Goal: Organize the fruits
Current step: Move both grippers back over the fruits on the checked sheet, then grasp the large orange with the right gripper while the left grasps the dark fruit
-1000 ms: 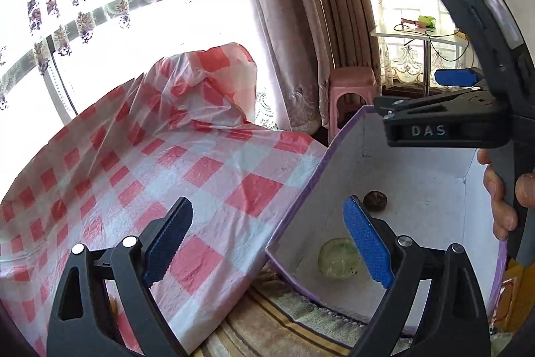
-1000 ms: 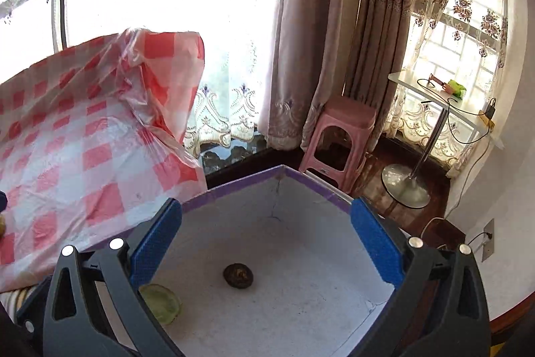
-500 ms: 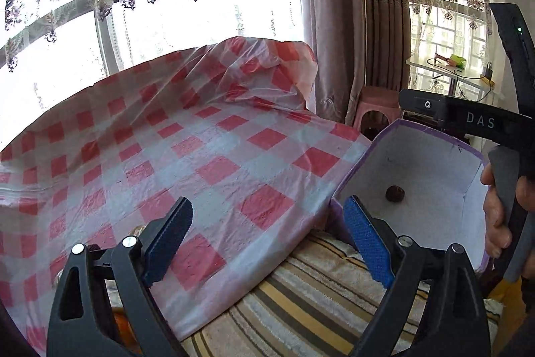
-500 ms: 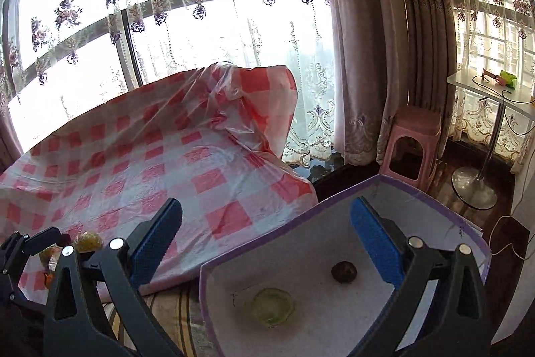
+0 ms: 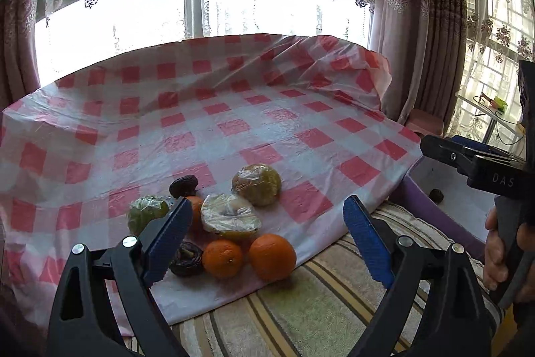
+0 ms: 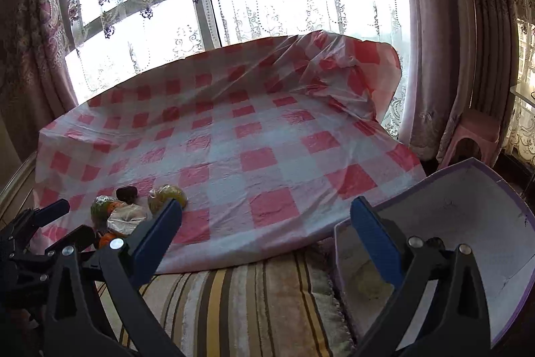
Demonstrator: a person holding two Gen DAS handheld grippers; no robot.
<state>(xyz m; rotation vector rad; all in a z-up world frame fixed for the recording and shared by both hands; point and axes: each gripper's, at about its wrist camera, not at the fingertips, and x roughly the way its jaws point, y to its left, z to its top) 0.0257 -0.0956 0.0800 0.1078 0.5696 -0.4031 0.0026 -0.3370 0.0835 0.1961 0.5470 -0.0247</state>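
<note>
Setting: checked cloth [image 5: 254, 122] over a striped cushion, by curtained windows.
Left gripper [image 5: 264, 236]: spread, empty, fruit pile [image 5: 230, 223] just ahead between its jaws.
Right gripper [image 6: 264, 236]: spread, empty, box [image 6: 474, 199] at its right jaw.
Progress: two pieces boxed; most fruit remains.

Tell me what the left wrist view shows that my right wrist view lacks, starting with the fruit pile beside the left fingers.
Observer: Two whole oranges sit at the pile's near edge on the checked cloth.
Operator: Report on the dark pieces.
Observer: Two: one dark fruit behind the pile, another beside the left gripper.
Operator: Check the purple box.
Observer: A small dark fruit lies inside the purple box.
</note>
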